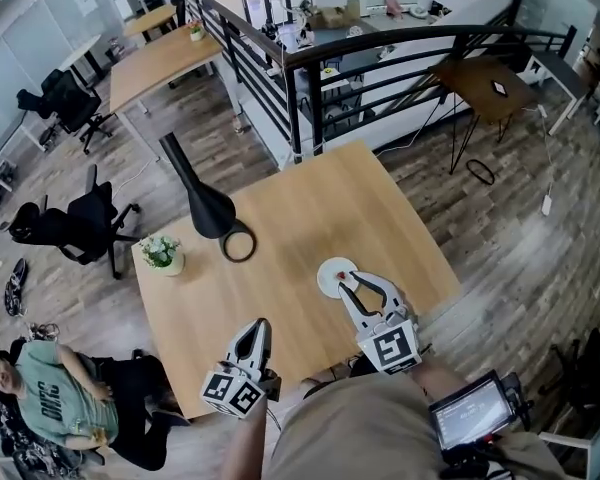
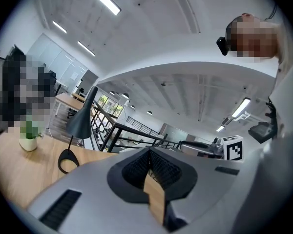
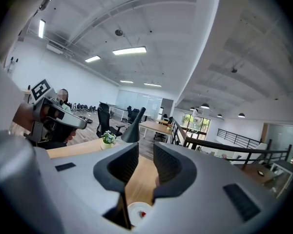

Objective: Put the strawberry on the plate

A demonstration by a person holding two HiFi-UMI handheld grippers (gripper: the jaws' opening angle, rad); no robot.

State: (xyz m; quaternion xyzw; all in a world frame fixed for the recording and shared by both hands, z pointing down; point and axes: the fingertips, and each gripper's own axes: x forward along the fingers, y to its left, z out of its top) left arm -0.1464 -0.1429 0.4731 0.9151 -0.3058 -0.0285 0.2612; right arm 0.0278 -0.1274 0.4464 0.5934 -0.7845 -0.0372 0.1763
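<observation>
A small white plate (image 1: pixel 329 280) sits on the wooden table (image 1: pixel 280 228) near its right front edge, with the red strawberry (image 1: pixel 342 276) lying on it. My right gripper (image 1: pixel 360 282) hovers just right of the plate, its jaws partly apart and nothing between them. In the right gripper view the plate (image 3: pixel 135 213) and strawberry (image 3: pixel 142 214) show low down, under the gap of the right gripper (image 3: pixel 145 162). My left gripper (image 1: pixel 259 328) is over the table's front edge, away from the plate. In its own view the left gripper (image 2: pixel 149 167) has its pads pressed together on nothing.
A black desk lamp (image 1: pixel 206 206) with a ring base (image 1: pixel 238 245) lies across the table's left half, and a small potted plant (image 1: pixel 162 255) stands at the left corner. A black railing (image 1: pixel 310 78) runs behind. A person sits at the lower left.
</observation>
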